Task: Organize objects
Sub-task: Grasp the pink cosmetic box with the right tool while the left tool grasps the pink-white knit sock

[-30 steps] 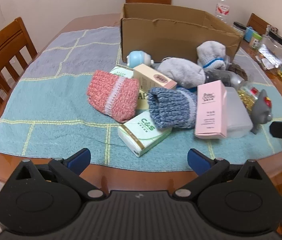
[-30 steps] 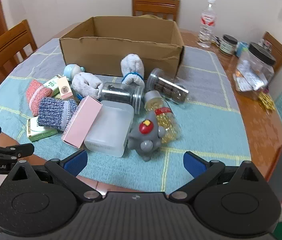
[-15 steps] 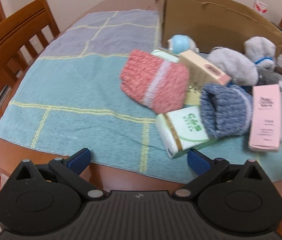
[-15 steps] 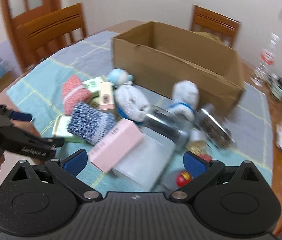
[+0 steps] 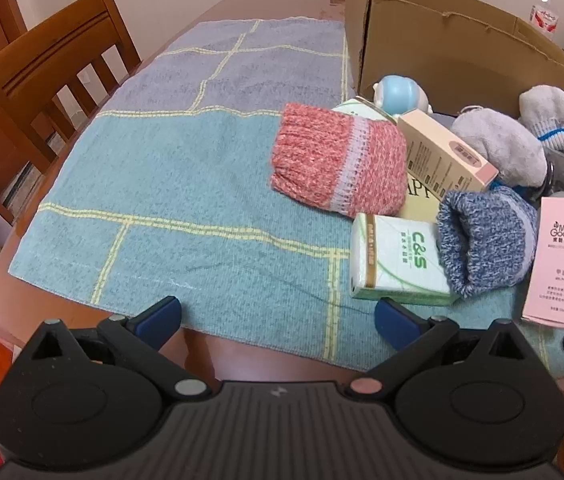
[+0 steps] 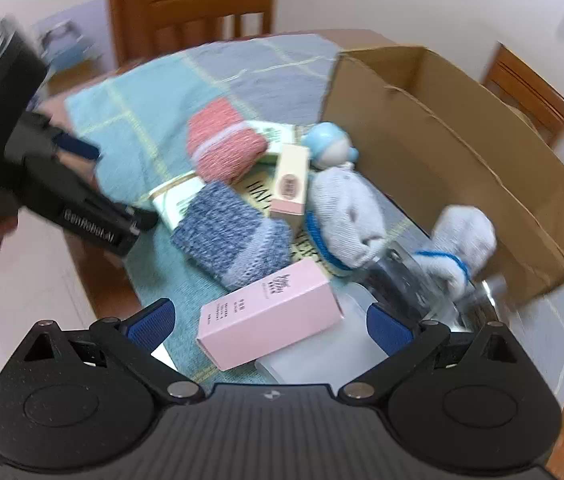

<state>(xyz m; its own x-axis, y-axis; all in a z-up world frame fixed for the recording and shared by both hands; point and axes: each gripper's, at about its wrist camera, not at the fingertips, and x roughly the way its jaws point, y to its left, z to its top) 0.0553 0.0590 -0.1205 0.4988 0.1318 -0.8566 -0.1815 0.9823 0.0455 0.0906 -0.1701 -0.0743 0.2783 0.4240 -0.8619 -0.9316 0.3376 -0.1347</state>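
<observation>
Swung leftward and closer in since half a second ago, on both sides. From the right wrist view, now facing the near corner of the cardboard box [image 5: 442,40] instead of its long side, with blur along the right edge.

Left tool [image 5: 277,314]: spread wide, pinching nothing, held low over the edge of the counter [image 5: 241,4], well in front of the box. Right tool [image 6: 269,322]: likewise spread wide and empty, just short of the pink carton [image 5: 558,260], which lies in front of the box and leans on a clear plastic tub [image 6: 322,356].

Heaped against the front wall of the box:
- a blue-and-white toy [image 5: 398,94], touching or nearly touching the wall;
- a cream carton [image 5: 442,152] just in front of the toy;
- two grey socks [image 5: 502,148] to the right, close under the wall;
- a red sock [image 5: 338,160], farthest left in the heap;
- a blue sock [image 5: 482,240] in front, resting partly on a tissue pack [image 5: 394,264];
- a glass jar [image 6: 402,280] on its side by the grey socks.

Spread under the box and the heap, a checked cloth [image 5: 181,180], teal nearer and grey-blue beside the box, with thin yellow lines. Brown wood of the counter bare around the cloth. Wooden chair [image 5: 53,68] well left of the box; water bottle [image 5: 544,12] behind the box; pale wall beyond.
</observation>
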